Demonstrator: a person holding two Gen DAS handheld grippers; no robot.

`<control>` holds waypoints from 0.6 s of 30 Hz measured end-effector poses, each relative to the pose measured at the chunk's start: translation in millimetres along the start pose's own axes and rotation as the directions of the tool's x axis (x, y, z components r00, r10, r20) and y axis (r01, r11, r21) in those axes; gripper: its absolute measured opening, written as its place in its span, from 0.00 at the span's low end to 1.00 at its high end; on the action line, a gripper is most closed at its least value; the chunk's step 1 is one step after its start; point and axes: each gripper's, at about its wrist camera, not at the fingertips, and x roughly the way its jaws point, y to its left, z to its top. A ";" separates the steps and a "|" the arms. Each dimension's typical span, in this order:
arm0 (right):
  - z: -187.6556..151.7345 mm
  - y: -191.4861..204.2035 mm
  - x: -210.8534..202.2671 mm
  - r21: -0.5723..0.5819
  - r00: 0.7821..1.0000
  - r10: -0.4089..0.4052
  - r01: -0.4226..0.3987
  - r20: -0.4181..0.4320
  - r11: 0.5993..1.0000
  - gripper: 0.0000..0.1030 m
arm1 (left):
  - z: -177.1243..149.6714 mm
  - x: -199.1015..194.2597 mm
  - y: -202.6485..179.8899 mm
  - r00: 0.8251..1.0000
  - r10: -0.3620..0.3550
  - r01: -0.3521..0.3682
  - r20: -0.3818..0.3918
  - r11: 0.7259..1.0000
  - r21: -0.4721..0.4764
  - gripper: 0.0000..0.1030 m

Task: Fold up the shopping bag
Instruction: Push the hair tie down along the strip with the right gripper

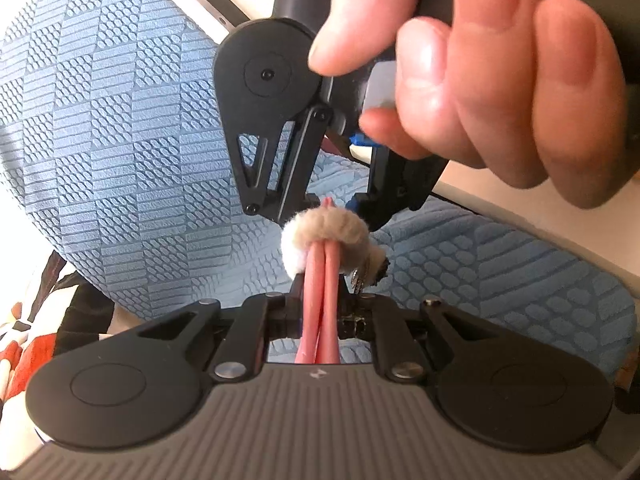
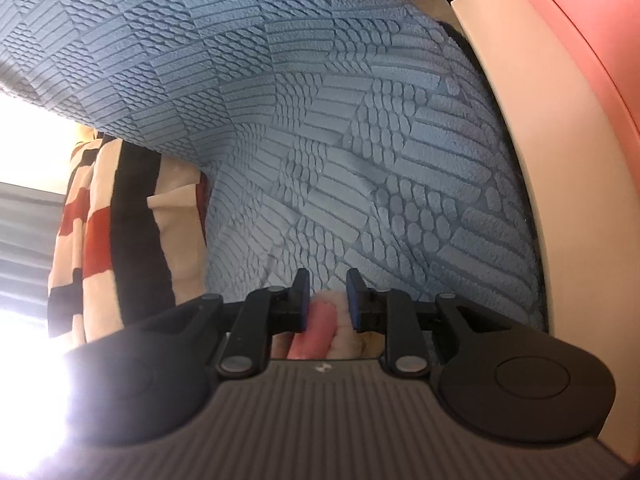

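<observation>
**Inspector:** Report the left side.

**Operator:** From my station, the left gripper (image 1: 320,300) has its jaws nearly closed on two pink bag handles (image 1: 320,312). The handles run side by side up between the jaws and pass through a fuzzy beige-and-white ring (image 1: 325,236) just beyond the tips. I read that as a grip on the handles; the pads themselves are mostly hidden behind them.

**Inspector:** And the right?

**Operator:** The right gripper (image 2: 327,296) shows in both views. In the left wrist view it comes down from above, a hand (image 1: 480,80) wrapped round its body, and its tips meet the top of the ring where the handle ends poke out. In its own view the blue pads (image 2: 354,300) stand apart, with the pink handles (image 2: 316,332) and the fuzzy ring low between the jaws. I see a gap on each side, so I cannot confirm that the pads press on anything. I log it as open around the handles.

**Inspector:** Surroundings?

**Operator:** A blue textured fabric (image 2: 320,120) fills the background behind both grippers. A striped cloth in red, black and cream (image 2: 112,240) hangs at the left. The bag's body is not identifiable to me in either view.
</observation>
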 end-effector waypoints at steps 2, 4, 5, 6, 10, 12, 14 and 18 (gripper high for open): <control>0.9 3.0 -3.4 -0.017 1.000 0.007 -0.007 0.013 1.000 0.24 | 0.2 3.0 4.0 1.000 0.012 -0.012 -0.004 1.000 -0.004 0.14; 1.7 4.0 -8.8 -0.026 1.000 0.020 -0.020 0.022 0.999 0.25 | -0.7 7.4 9.8 1.000 0.018 -0.019 -0.018 1.000 -0.020 0.14; 2.2 3.9 -11.0 -0.025 0.999 0.027 -0.026 0.024 0.999 0.27 | -1.2 9.8 12.5 0.999 0.024 -0.025 -0.025 0.999 -0.023 0.15; 2.6 2.9 -13.9 -0.019 0.999 0.034 -0.034 0.027 0.999 0.27 | -1.5 11.5 14.6 0.999 0.028 -0.028 -0.029 0.999 -0.026 0.15; 1.8 -0.8 -21.7 -0.005 0.997 0.061 -0.060 0.041 0.998 0.28 | -0.9 15.7 20.1 0.999 0.029 -0.030 -0.034 0.999 -0.032 0.15; 1.7 -4.3 -21.6 0.006 0.997 0.063 -0.063 0.042 0.998 0.28 | -1.0 17.4 19.1 0.999 0.034 -0.034 -0.031 0.999 -0.009 0.15; 1.6 -5.9 -20.0 0.016 0.997 0.074 -0.075 0.035 0.997 0.28 | -1.2 19.2 18.5 0.999 0.040 -0.040 -0.030 0.999 0.013 0.15; 0.4 -6.9 -16.9 0.038 0.997 0.079 -0.080 0.019 0.996 0.28 | -1.2 22.7 21.7 0.999 0.041 -0.040 -0.033 0.999 0.029 0.15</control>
